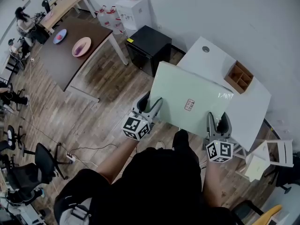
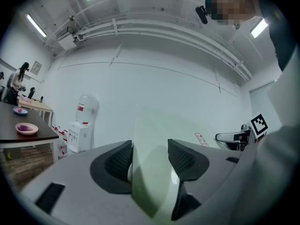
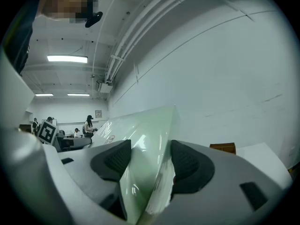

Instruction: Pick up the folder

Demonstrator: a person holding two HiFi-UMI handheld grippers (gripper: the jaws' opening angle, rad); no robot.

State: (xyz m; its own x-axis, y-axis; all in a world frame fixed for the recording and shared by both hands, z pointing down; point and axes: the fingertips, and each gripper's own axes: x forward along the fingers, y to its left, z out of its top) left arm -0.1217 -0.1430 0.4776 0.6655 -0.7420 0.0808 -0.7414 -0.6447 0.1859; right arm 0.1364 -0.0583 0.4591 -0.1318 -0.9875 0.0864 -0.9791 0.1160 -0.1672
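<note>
Both your tongs are clamped on the folder (image 1: 192,100), one at each near corner: your left gripper (image 1: 152,103) bites the near-left edge, your right gripper (image 1: 219,121) the near-right edge. Left gripper view: the pale green sheet runs straight between the two dark ribbed pads (image 2: 119,161), jaws closed onto it, with a wide-looking gap only because the folder fills it. Right gripper view: same story, the green folder edge is wedged between the pads (image 3: 187,163), glossy and slightly bowed. The folder is light green and flat, carries a small red-print label (image 1: 189,105) near its middle, and is held out in front of your body, roughly level. From the head view it overlaps the near-left part of the white desk (image 1: 255,102); you can't tell from above whether its far edge touches the desktop. A wooden organizer (image 1: 239,77) with compartments sits on the desk's far right, well apart from the folder. A black cabinet (image 1: 149,45) stands on the floor just left of the desk, and a water dispenser (image 1: 133,11) stands by the wall beyond it. Further left is a brown table (image 1: 70,60) with a pink plate (image 1: 81,46) and a blue plate (image 1: 59,36) on it. A white chair (image 1: 274,153) is at your right, a black office chair (image 1: 44,161) at your left
</note>
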